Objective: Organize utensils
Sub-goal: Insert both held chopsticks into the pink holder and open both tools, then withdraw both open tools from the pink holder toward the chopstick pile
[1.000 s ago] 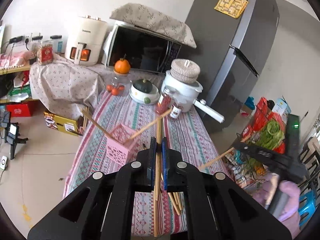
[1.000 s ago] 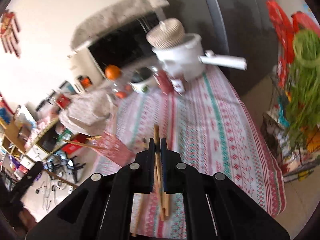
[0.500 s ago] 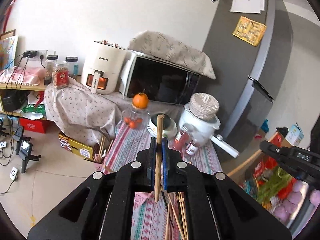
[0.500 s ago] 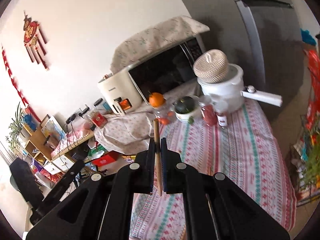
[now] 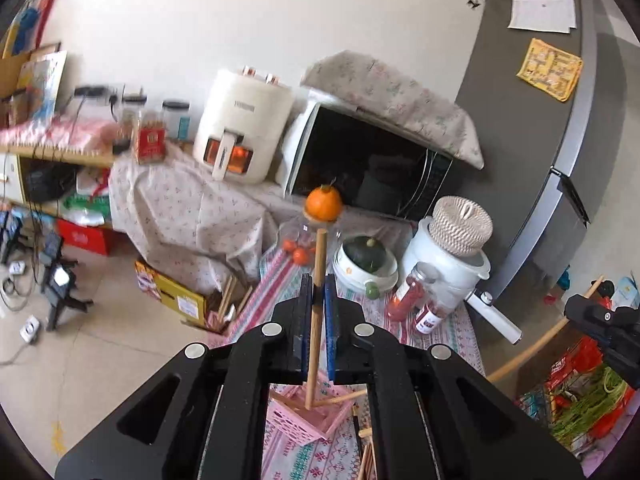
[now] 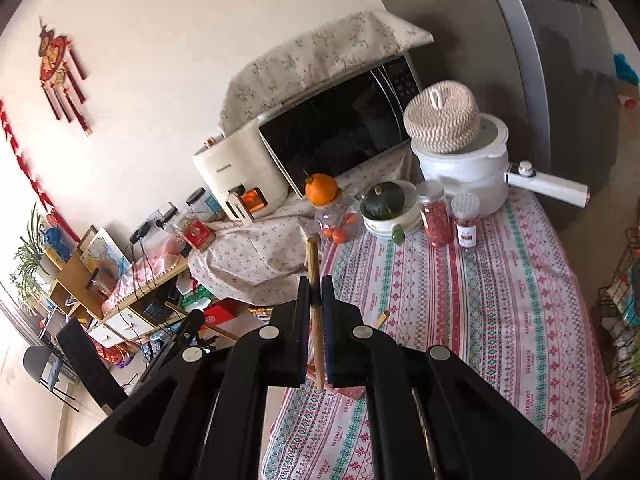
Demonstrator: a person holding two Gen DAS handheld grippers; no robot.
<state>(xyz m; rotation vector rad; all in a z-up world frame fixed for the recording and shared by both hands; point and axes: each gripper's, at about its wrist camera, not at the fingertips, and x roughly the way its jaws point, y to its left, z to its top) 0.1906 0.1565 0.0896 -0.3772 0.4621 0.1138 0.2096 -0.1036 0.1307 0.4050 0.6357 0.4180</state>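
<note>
My left gripper is shut on a wooden chopstick and holds it upright. Its lower tip hangs just above or inside a pink slotted basket on the patterned tablecloth. Another chopstick leans in the basket. Loose chopsticks lie on the cloth beside it. My right gripper is shut on a second wooden chopstick, raised above the table. It also shows at the right of the left wrist view. A chopstick end pokes up by the right fingers.
At the back of the table stand a jar topped with an orange, a bowl holding a green squash, two spice jars, and a white pot. A microwave and air fryer stand behind. A fridge is right.
Both grippers have dropped a little while still holding their chopsticks. The pink basket has come back into the left wrist view under the chopstick tip.
</note>
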